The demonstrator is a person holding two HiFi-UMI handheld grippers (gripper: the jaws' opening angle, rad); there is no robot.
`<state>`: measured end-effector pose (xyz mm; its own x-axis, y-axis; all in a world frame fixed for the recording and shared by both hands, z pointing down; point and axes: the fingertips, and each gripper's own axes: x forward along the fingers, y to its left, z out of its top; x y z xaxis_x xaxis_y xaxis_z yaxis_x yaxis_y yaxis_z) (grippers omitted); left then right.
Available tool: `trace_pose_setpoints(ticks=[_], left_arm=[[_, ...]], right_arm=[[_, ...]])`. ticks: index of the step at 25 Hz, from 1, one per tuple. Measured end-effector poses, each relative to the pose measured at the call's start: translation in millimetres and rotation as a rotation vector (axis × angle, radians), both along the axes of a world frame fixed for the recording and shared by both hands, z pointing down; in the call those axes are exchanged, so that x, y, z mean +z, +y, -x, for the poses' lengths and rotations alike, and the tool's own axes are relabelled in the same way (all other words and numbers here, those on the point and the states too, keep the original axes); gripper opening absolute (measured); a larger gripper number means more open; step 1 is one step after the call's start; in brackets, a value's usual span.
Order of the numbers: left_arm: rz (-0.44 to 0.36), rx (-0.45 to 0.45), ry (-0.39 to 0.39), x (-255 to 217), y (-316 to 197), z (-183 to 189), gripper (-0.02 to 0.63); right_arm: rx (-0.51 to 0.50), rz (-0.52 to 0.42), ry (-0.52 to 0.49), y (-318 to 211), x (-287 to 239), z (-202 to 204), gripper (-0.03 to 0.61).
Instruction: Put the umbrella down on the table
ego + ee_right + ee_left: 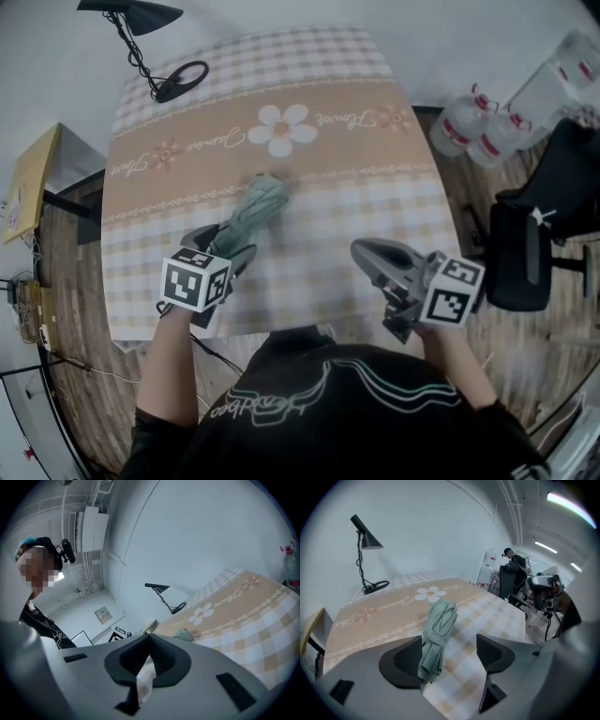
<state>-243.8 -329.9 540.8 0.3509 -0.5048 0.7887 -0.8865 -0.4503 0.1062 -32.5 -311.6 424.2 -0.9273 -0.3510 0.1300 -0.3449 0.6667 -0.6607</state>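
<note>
My left gripper (447,657) stands wide open and grips nothing. The folded umbrella (438,629) lies on the table (382,617) between its jaws, close to the left-hand pad; I cannot tell if they touch. In the head view this gripper hides the umbrella's near end. My right gripper (148,638) is pinched shut and empty.

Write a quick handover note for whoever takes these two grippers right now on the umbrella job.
Left gripper: jaws wide apart, gripping nothing; the umbrella shows between them, not clamped.
Right gripper: jaws together, empty, off to the right.
Umbrella: folded, lying on the table near the daisy print.
Done: umbrella is down.
Left: probably just pull the left gripper clear.
</note>
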Motion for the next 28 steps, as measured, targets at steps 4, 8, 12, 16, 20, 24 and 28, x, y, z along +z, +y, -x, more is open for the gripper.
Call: trace_pose_setpoints(ticks=[4, 8, 12, 16, 20, 24, 28], left_arm=[[-0.081, -0.012, 0.121, -42, 17, -20, 0.362], [-0.188, -0.021, 0.294, -96, 36, -46, 0.360], [-0.283, -0.004, 0.413, -145, 58, -65, 0.251], [-0.317, 0.020, 0.556, -186, 85, -79, 0.125], [-0.407, 0.062, 0.614, -218, 109, -91, 0.000], [-0.443, 0.113, 0.659, -233, 125, -108, -0.003], [-0.436, 0.098, 0.661, -225, 131, -116, -0.003]], right_arm=[[-0.028, -0.036, 0.005, 11, -13, 1, 0.012], [-0.074, -0.086, 0.011, 24, -30, 9, 0.012], [-0.141, -0.149, 0.011, 41, -54, 23, 0.012], [-0.237, -0.219, -0.002, 67, -80, 36, 0.012], [-0.303, -0.264, -0.011, 86, -95, 43, 0.012], [-0.337, -0.259, -0.029, 94, -101, 48, 0.012], [-0.354, -0.244, -0.068, 102, -105, 50, 0.012]])
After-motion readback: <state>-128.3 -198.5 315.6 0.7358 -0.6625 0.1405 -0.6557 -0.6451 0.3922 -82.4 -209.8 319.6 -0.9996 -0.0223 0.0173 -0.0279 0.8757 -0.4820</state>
